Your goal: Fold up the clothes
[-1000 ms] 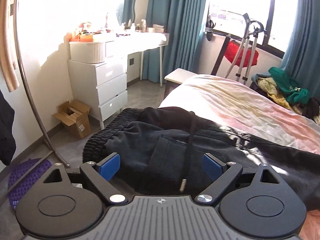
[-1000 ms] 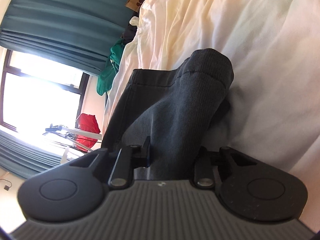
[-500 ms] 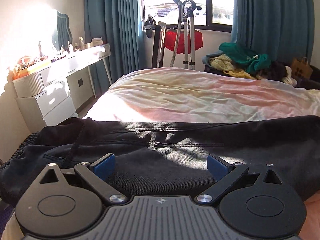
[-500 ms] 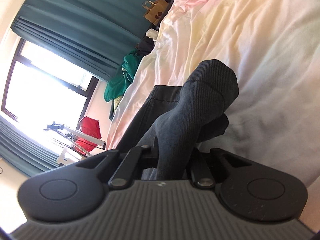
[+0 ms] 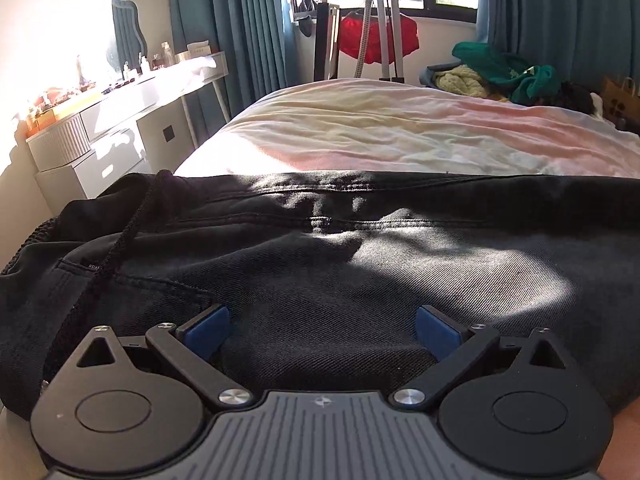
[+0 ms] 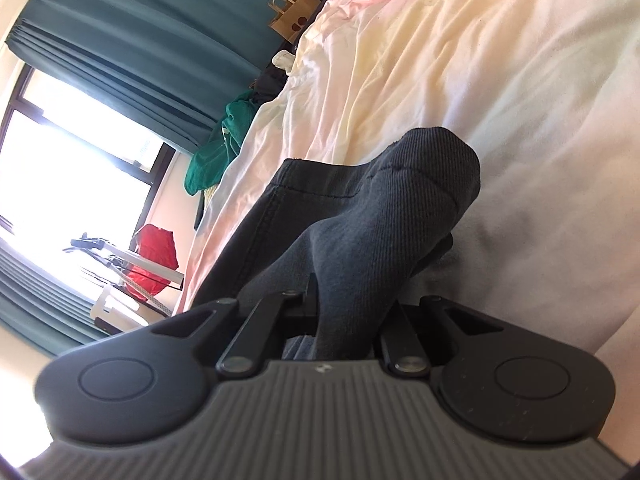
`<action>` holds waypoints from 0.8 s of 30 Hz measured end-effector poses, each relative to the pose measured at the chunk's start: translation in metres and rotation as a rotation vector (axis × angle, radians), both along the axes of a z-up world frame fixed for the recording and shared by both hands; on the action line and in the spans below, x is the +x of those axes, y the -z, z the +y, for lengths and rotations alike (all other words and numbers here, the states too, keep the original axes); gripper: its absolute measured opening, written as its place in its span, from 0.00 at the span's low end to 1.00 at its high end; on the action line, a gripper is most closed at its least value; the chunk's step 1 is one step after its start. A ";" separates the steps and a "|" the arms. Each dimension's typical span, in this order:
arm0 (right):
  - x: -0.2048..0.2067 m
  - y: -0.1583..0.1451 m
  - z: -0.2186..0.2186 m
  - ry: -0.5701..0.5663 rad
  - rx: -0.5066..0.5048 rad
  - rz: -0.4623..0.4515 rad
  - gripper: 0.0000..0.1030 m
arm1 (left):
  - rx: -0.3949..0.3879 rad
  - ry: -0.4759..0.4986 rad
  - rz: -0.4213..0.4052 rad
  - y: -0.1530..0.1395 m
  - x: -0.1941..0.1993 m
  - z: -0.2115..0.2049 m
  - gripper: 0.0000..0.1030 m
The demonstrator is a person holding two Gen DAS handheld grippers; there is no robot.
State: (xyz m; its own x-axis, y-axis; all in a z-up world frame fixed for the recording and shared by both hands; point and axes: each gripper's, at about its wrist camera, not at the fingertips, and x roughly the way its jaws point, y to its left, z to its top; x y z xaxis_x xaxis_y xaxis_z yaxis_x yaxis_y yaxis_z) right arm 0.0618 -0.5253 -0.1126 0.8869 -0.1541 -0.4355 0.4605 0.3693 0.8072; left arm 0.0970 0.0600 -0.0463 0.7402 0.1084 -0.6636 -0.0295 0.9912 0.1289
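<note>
Dark grey trousers (image 5: 360,256) lie stretched across the near edge of the bed, waistband and black drawstring (image 5: 116,248) at the left. My left gripper (image 5: 322,332) hovers just over the cloth near the pocket, jaws spread wide, blue pads (image 5: 206,330) clear of the fabric. In the right wrist view the ribbed leg cuff (image 6: 404,216) of the trousers bunches up between the fingers of my right gripper (image 6: 348,308), which is shut on it. The pads themselves are hidden by the cloth.
The bed (image 5: 400,136) has a rumpled pale pink and yellow sheet. A white dresser (image 5: 100,128) stands at the left, a chair with a red garment (image 5: 376,36) by the window, a clothes pile (image 5: 504,72) and a paper bag (image 6: 290,14) at the far side.
The left gripper swung from the waistband end toward the middle of the trousers, sank closer to the cloth and opened a little wider. The right gripper closed on the cuff and rolled slightly.
</note>
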 end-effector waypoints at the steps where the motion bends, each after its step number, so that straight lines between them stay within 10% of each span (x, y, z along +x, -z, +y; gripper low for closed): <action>1: 0.000 0.000 0.000 0.000 -0.001 0.001 0.10 | 0.010 0.003 0.001 0.003 0.000 -0.001 0.98; 24: 0.008 -0.038 0.021 -0.003 -0.215 0.049 0.10 | 0.069 0.039 -0.009 0.007 -0.003 -0.006 0.98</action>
